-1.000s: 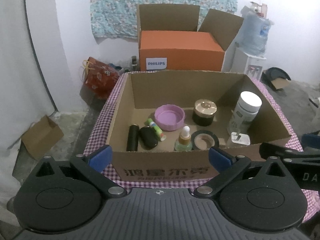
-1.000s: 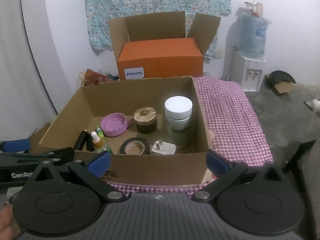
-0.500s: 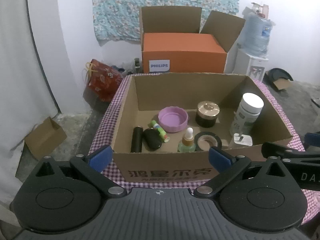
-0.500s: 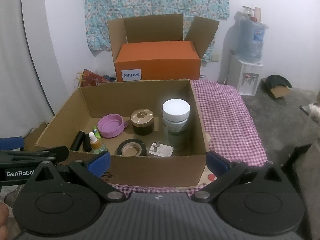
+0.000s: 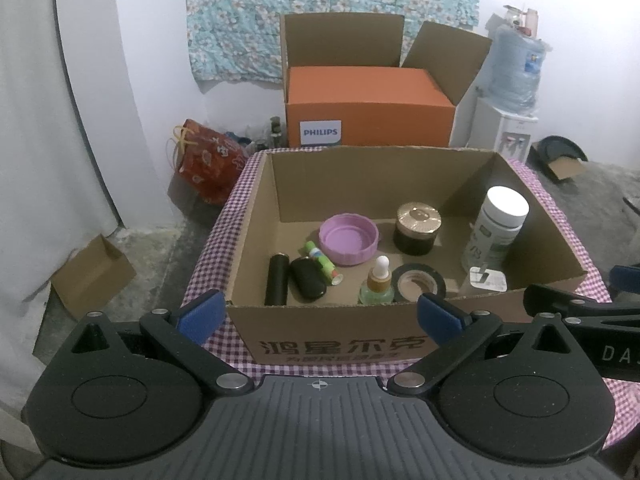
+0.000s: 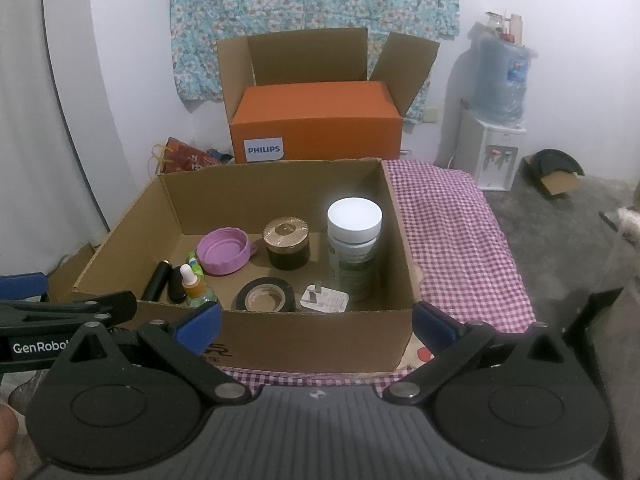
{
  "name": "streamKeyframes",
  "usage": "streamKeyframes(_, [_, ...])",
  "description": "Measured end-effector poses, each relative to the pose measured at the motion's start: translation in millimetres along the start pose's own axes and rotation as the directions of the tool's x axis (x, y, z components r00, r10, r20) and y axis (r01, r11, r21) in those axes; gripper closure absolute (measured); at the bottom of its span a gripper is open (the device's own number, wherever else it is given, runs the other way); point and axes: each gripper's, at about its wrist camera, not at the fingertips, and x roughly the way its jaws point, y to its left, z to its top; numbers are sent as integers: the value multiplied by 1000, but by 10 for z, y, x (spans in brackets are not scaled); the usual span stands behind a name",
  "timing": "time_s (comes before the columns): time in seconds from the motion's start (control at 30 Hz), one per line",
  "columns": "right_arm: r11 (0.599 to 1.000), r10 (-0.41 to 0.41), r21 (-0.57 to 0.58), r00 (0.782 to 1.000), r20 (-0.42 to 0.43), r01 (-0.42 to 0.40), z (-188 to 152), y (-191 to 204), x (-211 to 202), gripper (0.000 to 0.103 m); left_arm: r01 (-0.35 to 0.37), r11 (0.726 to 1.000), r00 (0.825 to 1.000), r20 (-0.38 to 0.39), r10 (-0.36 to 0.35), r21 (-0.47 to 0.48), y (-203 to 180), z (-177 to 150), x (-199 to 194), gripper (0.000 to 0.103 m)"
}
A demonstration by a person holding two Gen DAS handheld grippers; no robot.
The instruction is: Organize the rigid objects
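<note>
Before cardboard box (image 5: 332, 344) near edge — left gripper (image 5: 320, 316), right gripper (image 6: 316, 322) both spread, empty.

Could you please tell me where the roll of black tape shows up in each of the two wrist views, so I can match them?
Left wrist view: the roll of black tape lies flat near the box's front wall, right of centre, beside the dropper bottle.
Right wrist view: the roll of black tape sits at centre, against the front wall, left of the white plug.
Shared landmark: the white-capped bottle, standing upright to the tape's right.
</note>
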Motion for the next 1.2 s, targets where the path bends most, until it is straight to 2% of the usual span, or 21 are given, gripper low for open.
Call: streamKeyframes(1.2, [1000,2,1,1000,-1,-2,8,4,-2,0,-5,1000,1000,2,5,7,4,17,-14,1])
